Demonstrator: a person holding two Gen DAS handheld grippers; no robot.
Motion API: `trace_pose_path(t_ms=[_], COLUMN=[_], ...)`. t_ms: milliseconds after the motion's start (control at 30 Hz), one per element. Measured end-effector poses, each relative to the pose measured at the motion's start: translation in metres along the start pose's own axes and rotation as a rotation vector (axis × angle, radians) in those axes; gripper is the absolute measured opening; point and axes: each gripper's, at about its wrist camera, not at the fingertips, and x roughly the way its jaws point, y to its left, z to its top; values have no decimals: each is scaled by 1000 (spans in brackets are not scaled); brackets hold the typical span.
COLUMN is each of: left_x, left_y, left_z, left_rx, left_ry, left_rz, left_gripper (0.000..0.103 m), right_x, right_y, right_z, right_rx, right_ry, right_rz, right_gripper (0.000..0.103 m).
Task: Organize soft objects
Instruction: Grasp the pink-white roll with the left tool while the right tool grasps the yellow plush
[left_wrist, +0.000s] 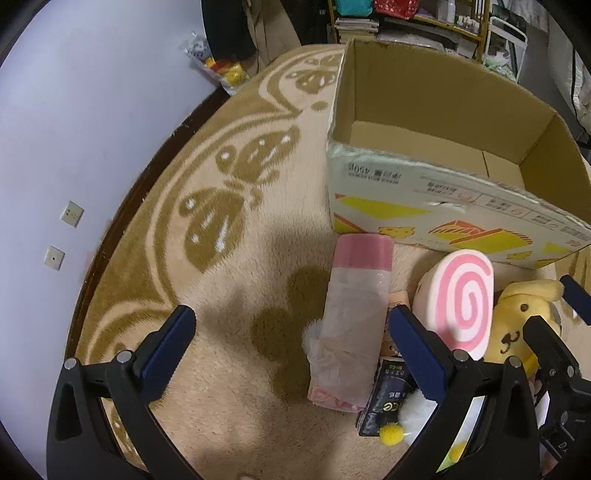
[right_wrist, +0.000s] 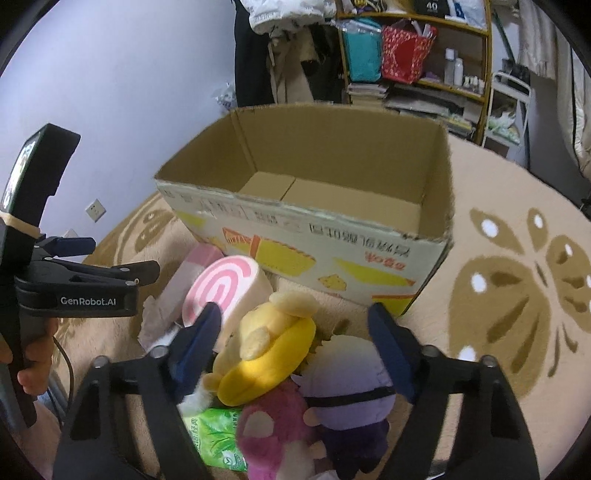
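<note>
An open cardboard box (left_wrist: 436, 173) (right_wrist: 369, 254) stands empty on the rug. In front of it lies a pile of soft things: a pink swirl cushion (left_wrist: 461, 299) (right_wrist: 225, 291), a yellow dog plush (left_wrist: 517, 321) (right_wrist: 269, 350), a purple plush (right_wrist: 351, 391), a dark pink plush (right_wrist: 277, 432) and a pink roll in plastic wrap (left_wrist: 354, 317). My left gripper (left_wrist: 291, 332) is open above the rug, its right finger beside the pink roll. My right gripper (right_wrist: 295, 332) is open above the yellow and purple plushes. It also shows in the left wrist view (left_wrist: 554, 325).
A green tissue pack (right_wrist: 218, 435) and a dark packet (left_wrist: 384, 398) lie in the pile. The beige rug with brown butterfly pattern (left_wrist: 229, 206) covers the floor. A lilac wall (left_wrist: 74, 110) is at the left. Shelves (right_wrist: 417, 55) stand behind the box.
</note>
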Motion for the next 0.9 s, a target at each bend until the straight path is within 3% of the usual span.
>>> trace_pose_path(t_ms=[200, 433, 700, 900], left_x=[17, 42, 59, 67], left_y=[-6, -10, -25, -15], left_z=[1, -5, -7, -6], left_rx=[5, 14, 62, -32], left_ry=[38, 134, 162, 210], left_rz=[-14, -9, -4, -70], left_gripper=[103, 103, 103, 103], right_x=[11, 20, 25, 30], right_y=[-4, -3, -9, -7], right_z=[-3, -5, -4, -4], right_rx=[16, 17, 77, 83], right_ry=[27, 50, 71, 92], right_rz=[35, 114, 147, 142], right_gripper=[71, 52, 52, 54])
